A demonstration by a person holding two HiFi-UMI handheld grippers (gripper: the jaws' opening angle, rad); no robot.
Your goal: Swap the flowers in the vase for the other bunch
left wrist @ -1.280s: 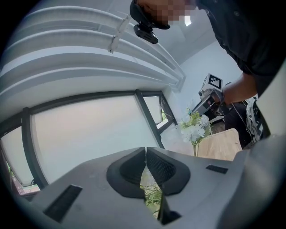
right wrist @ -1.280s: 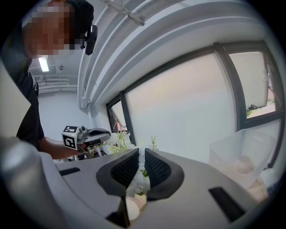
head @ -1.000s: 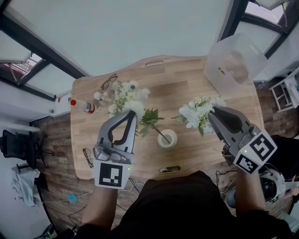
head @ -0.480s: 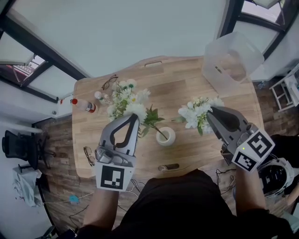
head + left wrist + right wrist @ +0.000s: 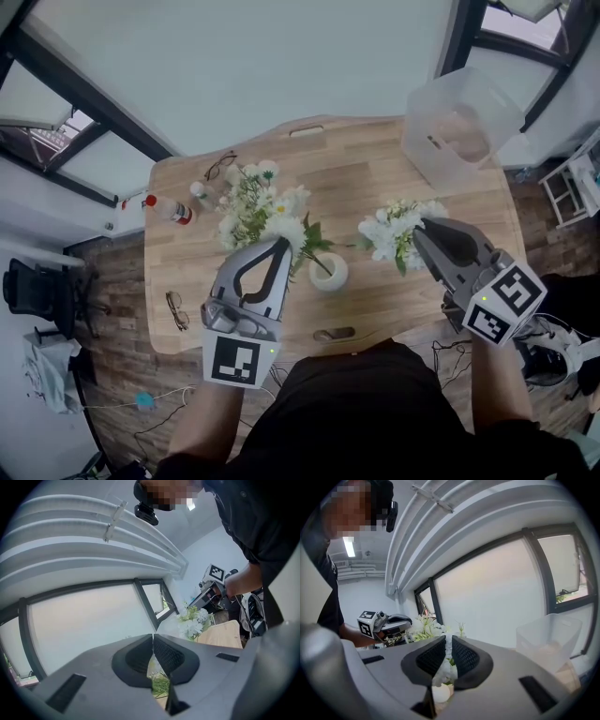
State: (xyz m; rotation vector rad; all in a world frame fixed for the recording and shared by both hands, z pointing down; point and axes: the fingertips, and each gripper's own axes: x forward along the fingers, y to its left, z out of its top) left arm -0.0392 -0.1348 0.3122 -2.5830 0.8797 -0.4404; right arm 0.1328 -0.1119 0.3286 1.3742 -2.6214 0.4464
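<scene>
As the left gripper (image 5: 280,244) creeps in closer to the vase (image 5: 330,274) than it was a second ago, the first bunch (image 5: 255,202) stands a touch steeper, but the foot of its stems looks to be at the vase mouth even now. So it isn't out yet, and I'd call the swap barely into its first half.

The left jaws are pinched nearly together on the green stems low in that bunch. Its long axis runs from the vase mouth up and away to the left across the table (image 5: 356,178), with the white heads pointing toward the glasses (image 5: 218,167) at the far corner.

Over on the right nothing has shifted. The right gripper (image 5: 421,226) hangs in the same spot beside the vase, jaws narrow and closed on the other bunch (image 5: 394,228), white bloom showing between them. That bunch is clear of the vase, heads leaning left toward it and stems back at the jaws. I'd guess it goes in once the first is lifted free.
</scene>
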